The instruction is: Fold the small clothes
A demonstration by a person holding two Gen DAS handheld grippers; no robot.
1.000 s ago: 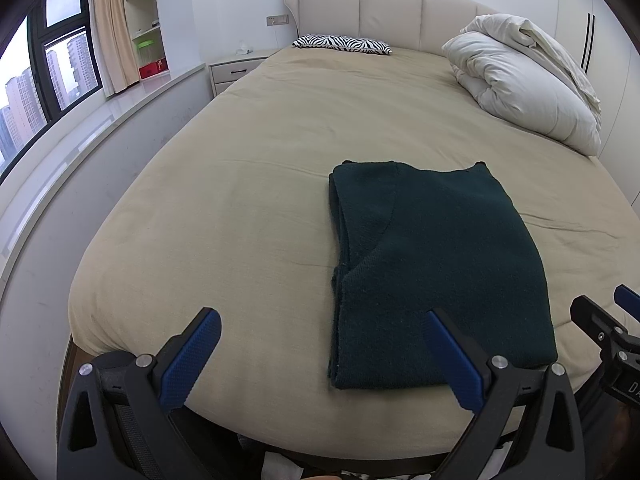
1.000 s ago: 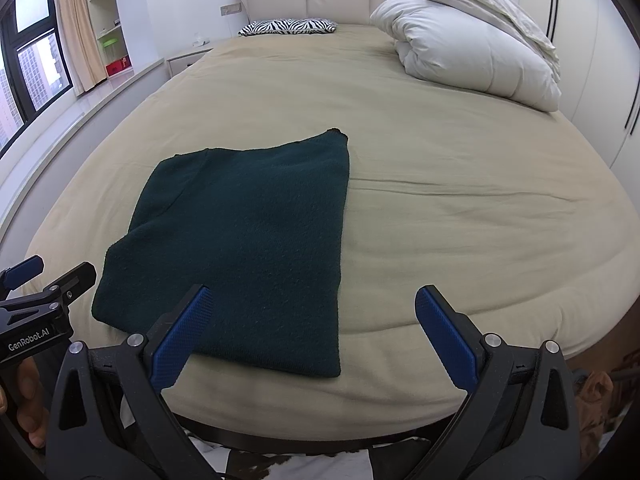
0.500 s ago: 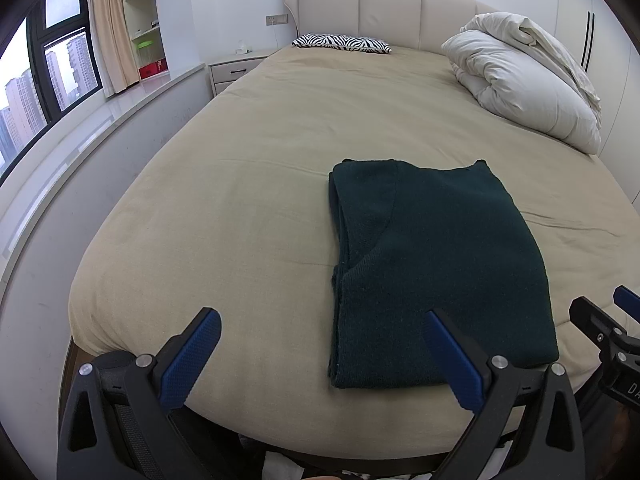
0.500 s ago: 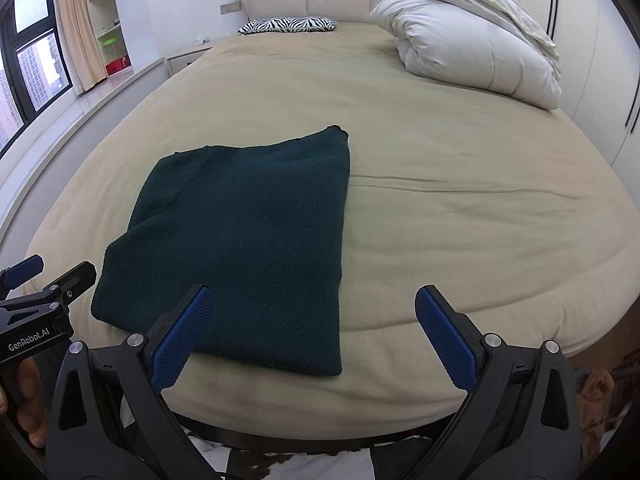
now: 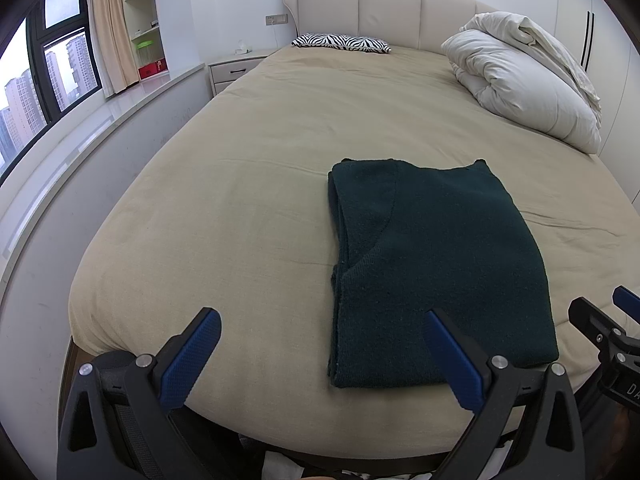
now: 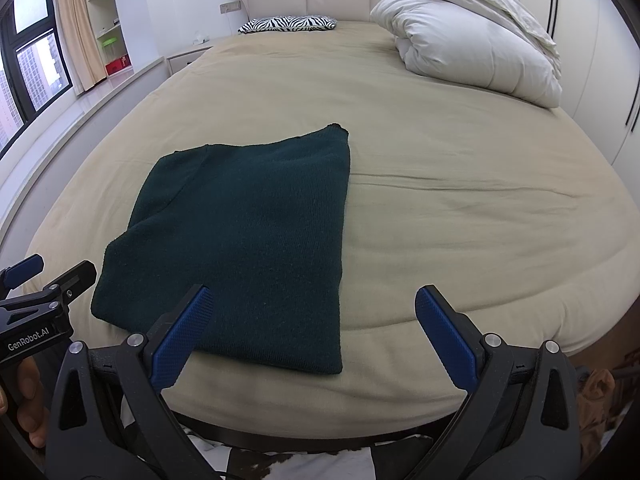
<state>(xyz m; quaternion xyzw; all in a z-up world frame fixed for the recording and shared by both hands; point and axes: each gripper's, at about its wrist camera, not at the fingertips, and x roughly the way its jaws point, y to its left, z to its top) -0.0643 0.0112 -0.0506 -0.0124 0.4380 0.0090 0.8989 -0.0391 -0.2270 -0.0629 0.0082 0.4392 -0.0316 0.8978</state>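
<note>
Both tools, left tool (image 5: 320,350) and right tool (image 6: 314,326), hang released over the bed's (image 6: 460,168) near edge, folded dark green knitted garment (image 6: 248,232) lying flat, so next probably comes gripping its near hem for another fold.

Sweater (image 5: 432,264): its lower layers are hidden under the top fold.
Right gripper (image 5: 612,344): in the left view only 1 side is seen, cut off by the right edge.
Hand (image 6: 24,404): cut off by the left edge, only fingers seen.
Shelf (image 5: 142,20) items: too small to be told.
Floor clutter (image 6: 304,462): cut off by the bottom edge, not identifiable.
</note>
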